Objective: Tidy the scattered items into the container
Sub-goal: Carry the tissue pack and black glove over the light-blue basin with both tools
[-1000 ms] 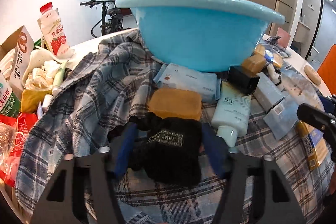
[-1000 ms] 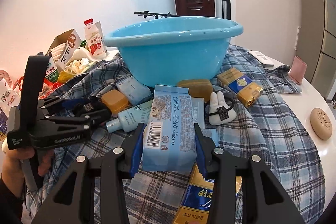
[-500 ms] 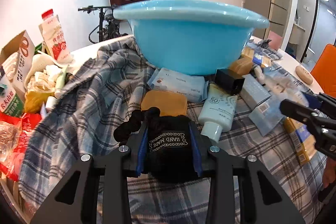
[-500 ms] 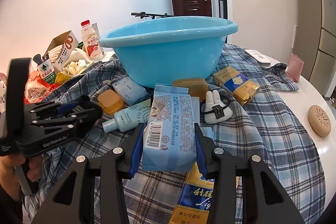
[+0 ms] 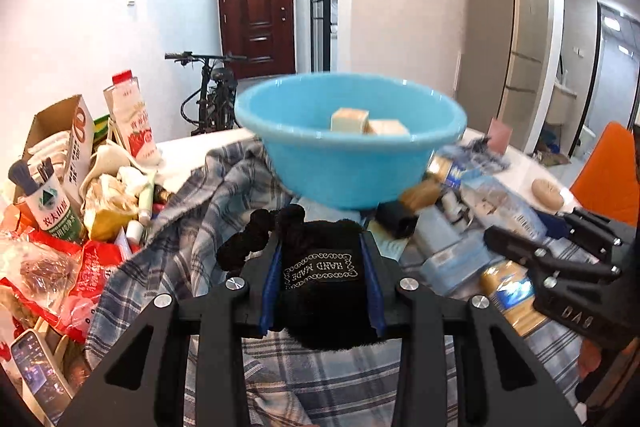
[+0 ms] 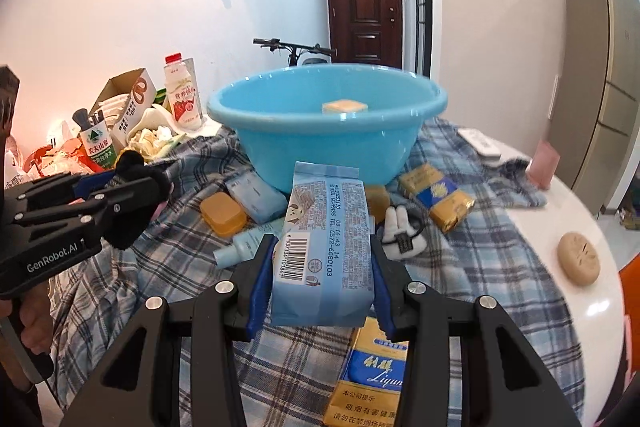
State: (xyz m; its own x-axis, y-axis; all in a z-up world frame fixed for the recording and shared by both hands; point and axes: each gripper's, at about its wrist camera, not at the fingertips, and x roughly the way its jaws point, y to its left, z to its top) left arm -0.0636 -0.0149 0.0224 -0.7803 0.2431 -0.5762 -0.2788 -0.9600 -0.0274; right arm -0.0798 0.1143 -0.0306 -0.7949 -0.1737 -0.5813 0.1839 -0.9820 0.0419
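Observation:
My left gripper (image 5: 322, 283) is shut on a black fuzzy pouch (image 5: 324, 267) with a "HAND MADE" label, held up off the plaid cloth in front of the blue basin (image 5: 352, 163). My right gripper (image 6: 322, 279) is shut on a light blue tissue pack (image 6: 324, 247), also lifted before the basin (image 6: 326, 143). A tan box (image 6: 344, 105) lies inside the basin. The left gripper also shows in the right wrist view (image 6: 120, 195). The right gripper shows at the right of the left wrist view (image 5: 560, 263).
On the plaid cloth (image 6: 472, 267) lie an orange soap case (image 6: 222, 213), a lotion tube (image 6: 248, 245), a white bunny clip (image 6: 400, 233), gold-blue packs (image 6: 438, 197) and a cigarette carton (image 6: 372, 379). Cartons, bottles and snack bags (image 5: 60, 187) crowd the left. A round tan soap (image 6: 578, 259) lies right.
Both grippers have risen with their items, so the basin's inside now shows. The left gripper lifted the black pouch off the cloth toward the basin.

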